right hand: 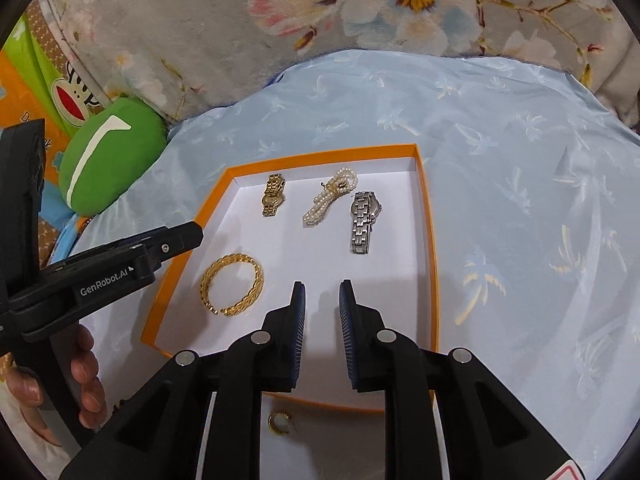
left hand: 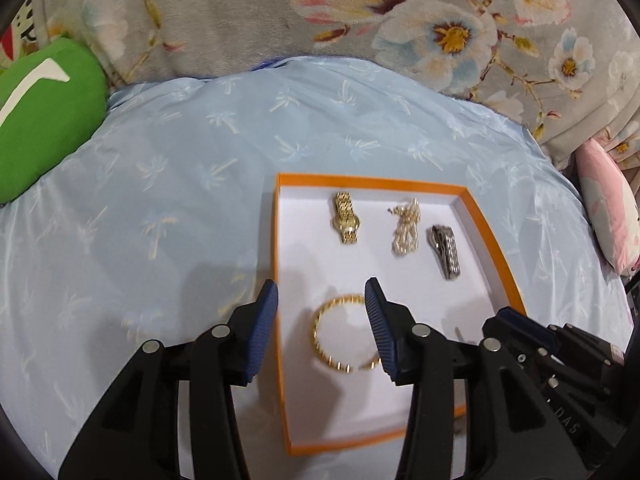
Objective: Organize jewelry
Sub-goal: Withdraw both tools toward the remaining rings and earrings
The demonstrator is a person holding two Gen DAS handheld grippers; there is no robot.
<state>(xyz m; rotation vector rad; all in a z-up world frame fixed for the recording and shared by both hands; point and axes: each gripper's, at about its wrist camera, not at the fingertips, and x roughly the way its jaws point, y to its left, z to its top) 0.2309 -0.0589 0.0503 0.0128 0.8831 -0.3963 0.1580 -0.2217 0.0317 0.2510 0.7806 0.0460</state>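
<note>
An orange-rimmed box (left hand: pixel 280 264) (right hand: pixel 426 208) with a white floor lies on a pale blue cloth. Inside are a gold watch (left hand: pixel 346 218) (right hand: pixel 273 194), a pearl bracelet (left hand: pixel 406 226) (right hand: pixel 330 196), a silver watch (left hand: pixel 446 252) (right hand: pixel 362 222) and a gold braided bangle (left hand: pixel 334 356) (right hand: pixel 232 290). My left gripper (left hand: pixel 320 292) is open and empty above the bangle; it also shows in the right wrist view (right hand: pixel 160 248). My right gripper (right hand: pixel 322 286) is open and empty over the box's near part. A small gold ring (right hand: pixel 279 423) lies outside the box's near rim, between the right gripper's arms.
A green cushion (left hand: pixel 44 116) (right hand: pixel 112 156) lies at the left on the blue cloth (left hand: pixel 160 208) (right hand: pixel 520 200). A grey flowered blanket (left hand: pixel 360 12) (right hand: pixel 400 4) runs along the back. A pink cushion (left hand: pixel 608 208) is at the right. A hand (right hand: pixel 86 376) holds the left gripper.
</note>
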